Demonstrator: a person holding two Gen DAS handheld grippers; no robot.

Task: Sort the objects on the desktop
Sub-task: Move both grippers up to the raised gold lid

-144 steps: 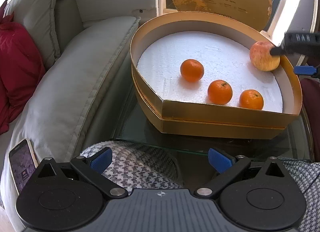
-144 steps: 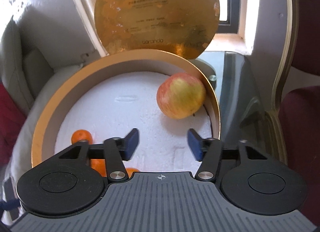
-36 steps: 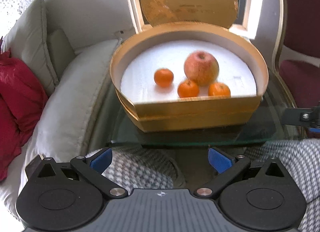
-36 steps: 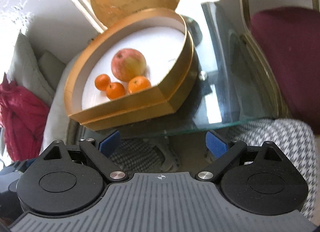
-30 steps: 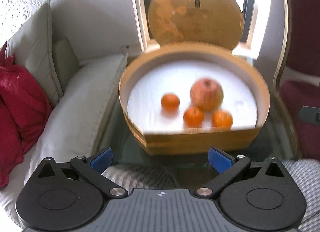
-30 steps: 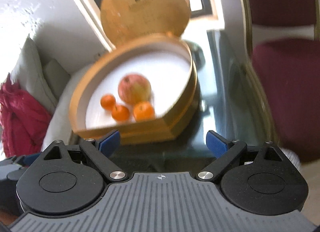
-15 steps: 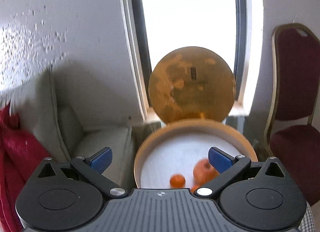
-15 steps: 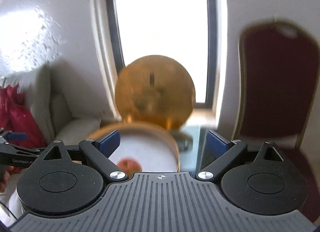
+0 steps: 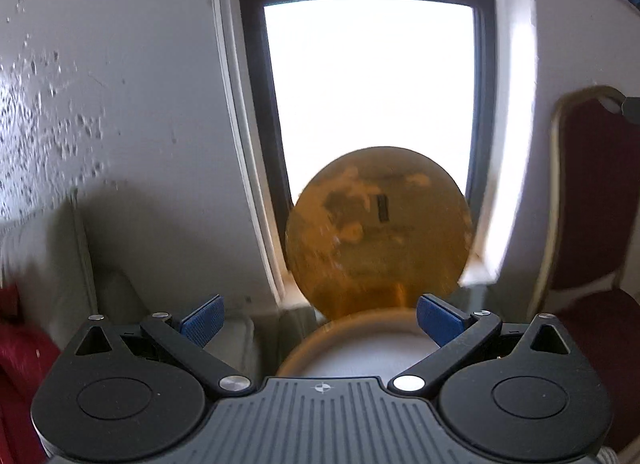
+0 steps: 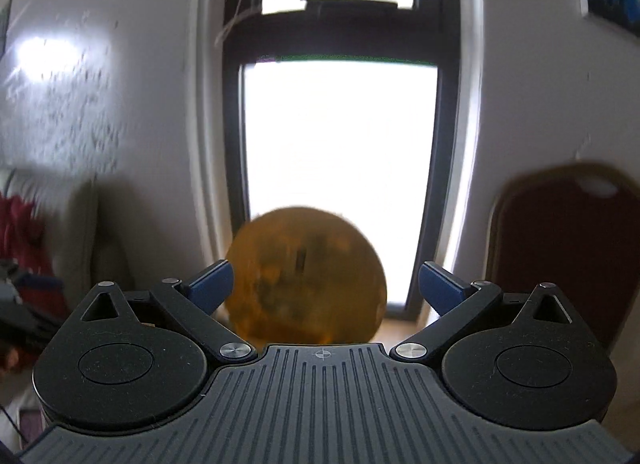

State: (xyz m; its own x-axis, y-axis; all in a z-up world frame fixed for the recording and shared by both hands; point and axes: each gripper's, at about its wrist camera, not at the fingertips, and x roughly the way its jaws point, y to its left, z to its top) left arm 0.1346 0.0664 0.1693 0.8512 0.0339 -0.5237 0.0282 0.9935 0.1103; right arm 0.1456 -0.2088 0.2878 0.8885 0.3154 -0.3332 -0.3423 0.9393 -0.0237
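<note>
My left claw and right claw both stand wide apart with nothing between the pads; the right one's jaws have just been opening further. I judge the sorting done, so I carry nothing. The box shows only its rim below my left claw, its round gold lid propped against the window; the fruit is hidden.

Bright window — white walls (maroon chair beside)

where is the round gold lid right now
In both wrist views the round gold lid stands upright against the window, centre frame, left of the red chair.
</note>
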